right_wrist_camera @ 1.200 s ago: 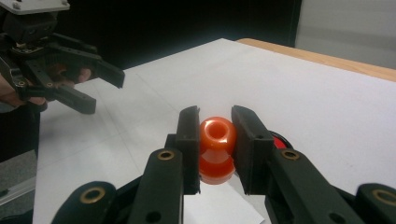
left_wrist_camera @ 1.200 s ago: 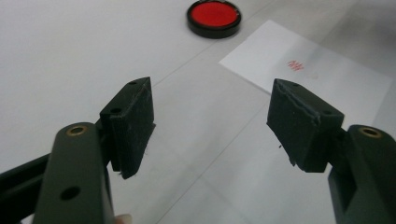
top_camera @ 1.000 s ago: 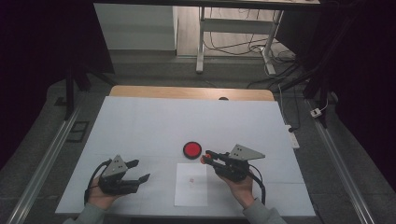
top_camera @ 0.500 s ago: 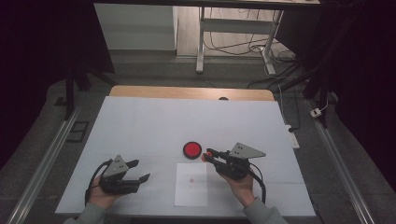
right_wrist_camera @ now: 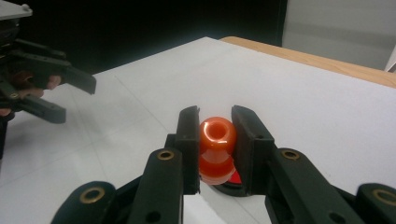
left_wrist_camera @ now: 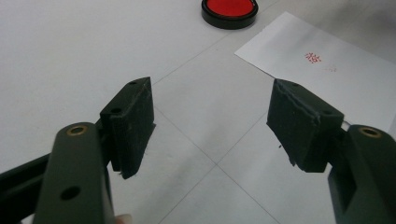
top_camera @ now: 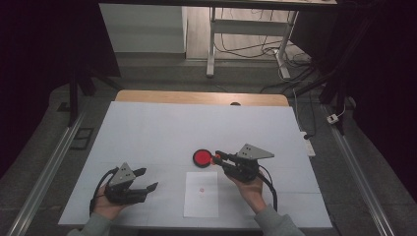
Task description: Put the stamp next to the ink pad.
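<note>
My right tongs (top_camera: 216, 157) clamped on orange stamp (right_wrist_camera: 216, 140), unmoved over red ink pad (top_camera: 202, 158) at frame centre; left tongs (top_camera: 146, 179) apart, unchanged, lower left.

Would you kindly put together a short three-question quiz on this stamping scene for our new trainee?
1. True or false: the right gripper is shut on the orange stamp.
2. Where does the stamp stand? A) over the red ink pad; B) over the sheet of paper; C) beside the left gripper.
3. Fill in: the sheet of paper already bears a small red ____.

Key: 1 true. 2 A, it sits at the ink pad's edge in the high view. 3 mark; it is too small to read. The left gripper is open and holds nothing.
</note>
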Demonstrator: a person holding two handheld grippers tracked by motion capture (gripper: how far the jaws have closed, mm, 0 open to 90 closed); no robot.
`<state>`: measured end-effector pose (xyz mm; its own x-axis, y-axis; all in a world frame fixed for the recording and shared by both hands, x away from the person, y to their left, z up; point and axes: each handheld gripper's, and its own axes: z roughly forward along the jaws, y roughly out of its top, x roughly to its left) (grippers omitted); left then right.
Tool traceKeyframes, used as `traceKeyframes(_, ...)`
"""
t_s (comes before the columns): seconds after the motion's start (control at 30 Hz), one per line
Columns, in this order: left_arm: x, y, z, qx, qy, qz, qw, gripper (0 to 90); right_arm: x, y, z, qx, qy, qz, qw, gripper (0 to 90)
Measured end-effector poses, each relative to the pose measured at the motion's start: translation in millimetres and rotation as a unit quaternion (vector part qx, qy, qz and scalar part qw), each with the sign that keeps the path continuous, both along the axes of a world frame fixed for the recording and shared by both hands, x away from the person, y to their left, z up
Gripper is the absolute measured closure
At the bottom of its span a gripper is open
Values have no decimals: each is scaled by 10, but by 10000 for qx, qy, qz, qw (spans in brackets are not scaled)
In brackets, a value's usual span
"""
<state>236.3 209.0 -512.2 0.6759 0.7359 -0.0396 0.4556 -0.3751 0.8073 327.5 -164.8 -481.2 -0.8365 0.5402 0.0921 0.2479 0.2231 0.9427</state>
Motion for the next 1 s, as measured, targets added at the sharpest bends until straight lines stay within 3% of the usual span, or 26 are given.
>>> traceKeyframes(0.4,11,-15,-17,16,81,-36,10000,314,218,184,-19,14,138,-69,9999,724)
traceKeyframes(0.7,18,-13,-27,33,130,-52,9999,310,353,273,-115,-165,279,-127,9994,725)
traceKeyframes(1.0,17,-16,-29,51,129,-66,9999,310,354,287,-142,-271,283,-117,9992,724)
